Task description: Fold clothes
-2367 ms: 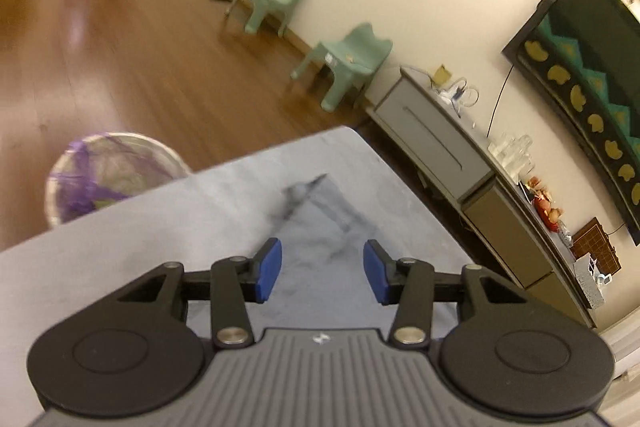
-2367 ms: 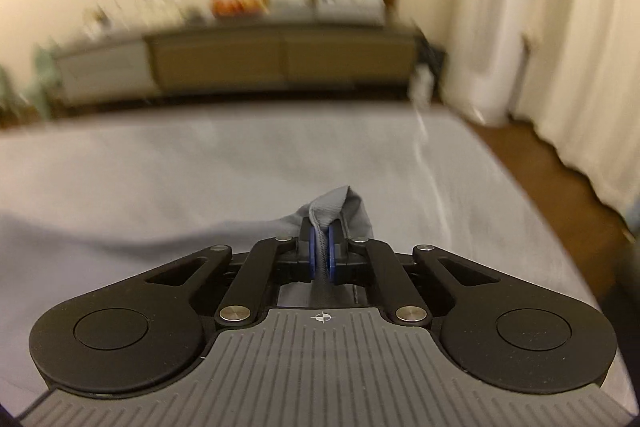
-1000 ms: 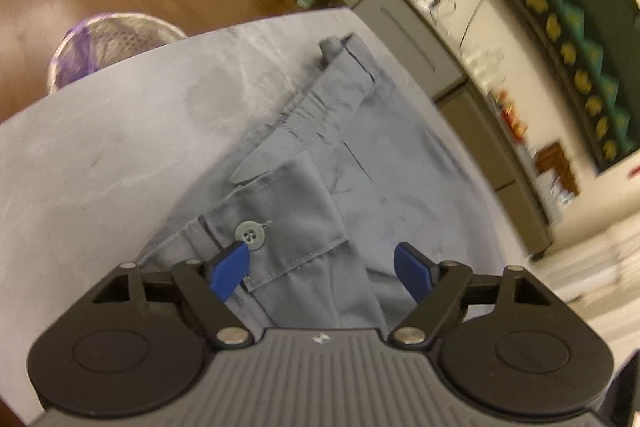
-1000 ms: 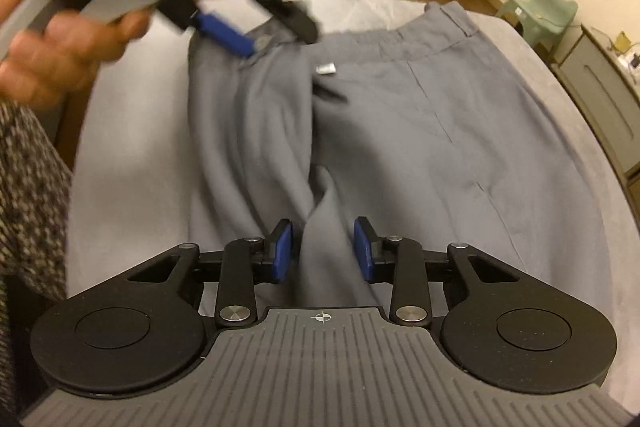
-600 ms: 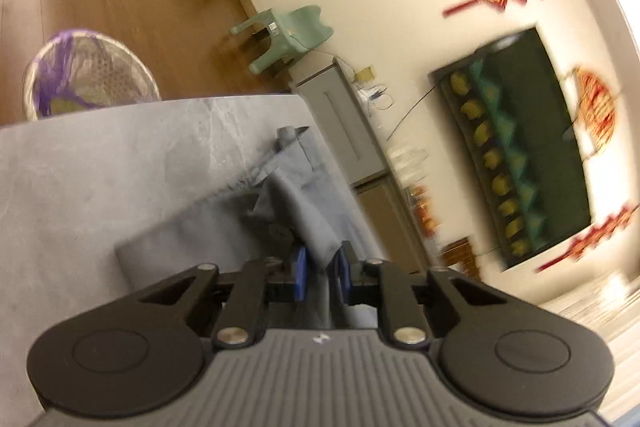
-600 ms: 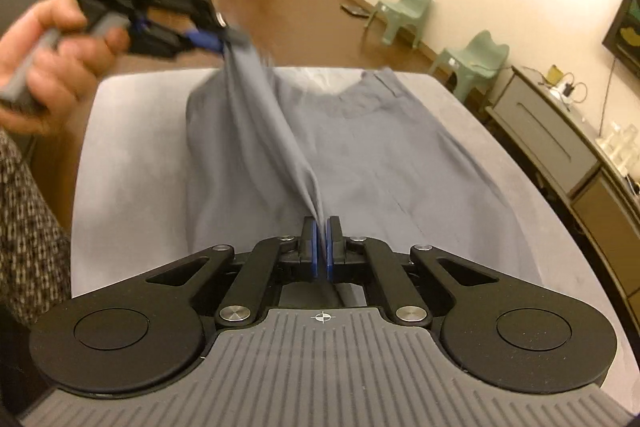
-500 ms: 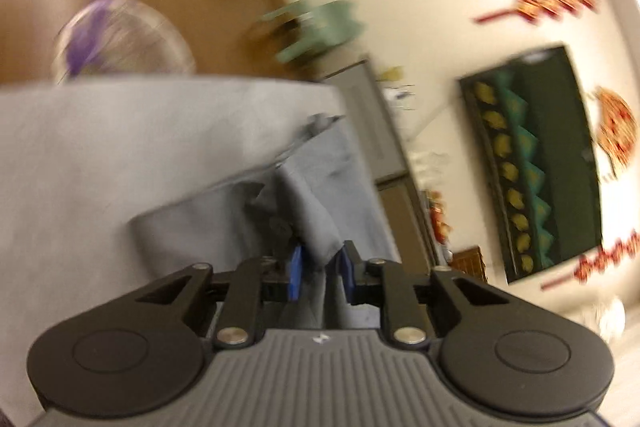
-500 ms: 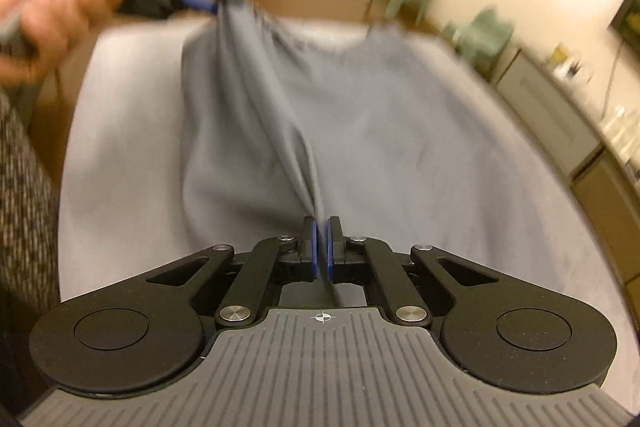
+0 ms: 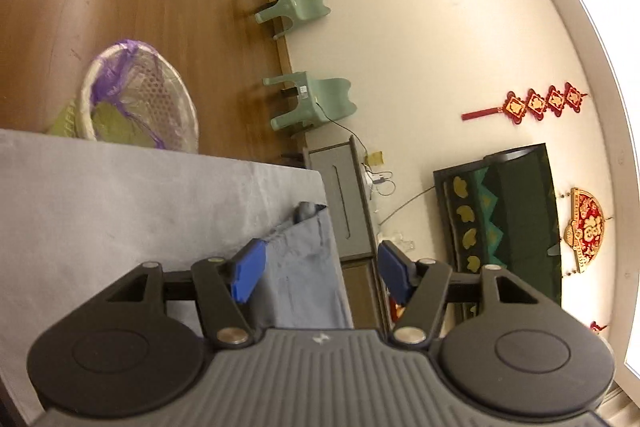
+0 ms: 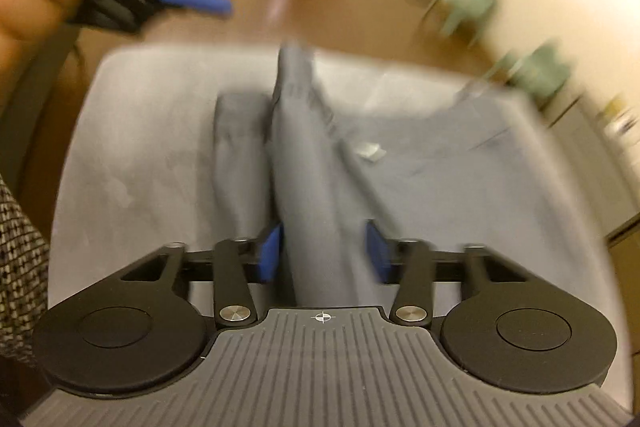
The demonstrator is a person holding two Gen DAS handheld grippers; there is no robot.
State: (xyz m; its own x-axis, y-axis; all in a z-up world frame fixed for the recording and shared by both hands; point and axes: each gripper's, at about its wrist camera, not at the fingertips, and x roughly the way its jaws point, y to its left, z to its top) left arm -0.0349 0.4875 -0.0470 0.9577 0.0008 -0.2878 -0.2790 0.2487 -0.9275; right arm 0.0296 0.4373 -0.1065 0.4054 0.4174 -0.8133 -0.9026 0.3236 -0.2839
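Grey trousers (image 10: 440, 167) lie spread on the grey-covered table (image 10: 140, 147), with a raised fold (image 10: 304, 155) running down the middle. My right gripper (image 10: 324, 247) is low over that fold; its jaws are opening, the blue pads stand apart on either side of the cloth and do not pinch it. In the same blurred view my left gripper (image 10: 216, 1) hovers at the upper left in a hand (image 10: 32, 7), clear of the cloth. In the left wrist view the left gripper (image 9: 320, 253) is opening, with a trouser edge (image 9: 300, 259) below it and nothing held.
A basket with a purple liner (image 9: 140, 99) stands on the wood floor beyond the table edge. Two green chairs (image 9: 308, 103) and a low grey cabinet (image 9: 344, 203) line the wall. A patterned sleeve (image 10: 20, 267) is at the left edge.
Both grippers have let go of the trousers. The stretched, lifted fold has dropped onto the table. The left gripper has swung away from the cloth and rolled; the right view moved fast and blurred.
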